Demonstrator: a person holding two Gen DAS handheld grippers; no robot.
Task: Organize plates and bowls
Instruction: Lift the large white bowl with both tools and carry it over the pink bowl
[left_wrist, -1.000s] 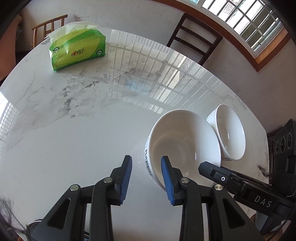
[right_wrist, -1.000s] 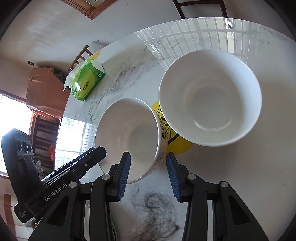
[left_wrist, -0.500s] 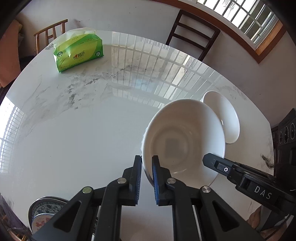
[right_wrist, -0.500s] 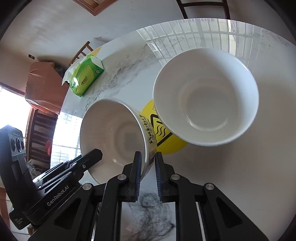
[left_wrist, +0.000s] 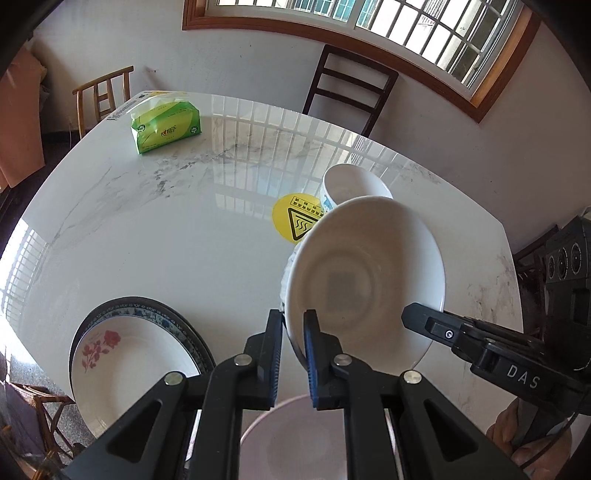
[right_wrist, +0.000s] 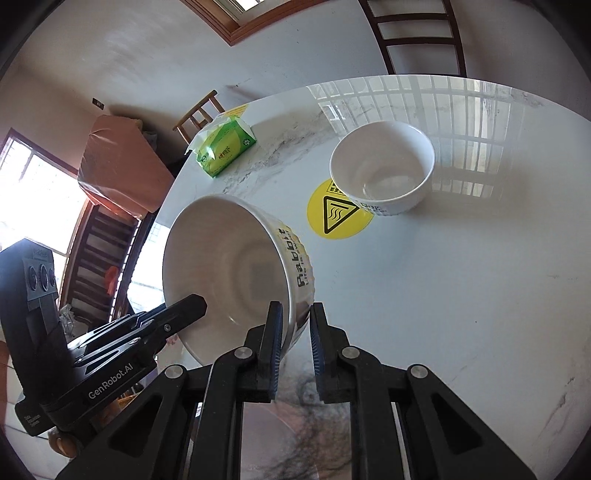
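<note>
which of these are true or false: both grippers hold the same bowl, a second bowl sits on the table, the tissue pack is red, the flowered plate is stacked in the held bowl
1. Both grippers clamp one bowl: true. The left gripper and right gripper are each shut on the rim of the lifted bowl.
2. A second bowl sits on the table: true, partly over the yellow sticker.
3. The tissue pack is red: false, it is green.
4. The flowered plate is inside the held bowl: false, it lies on a patterned plate on the table.
</note>
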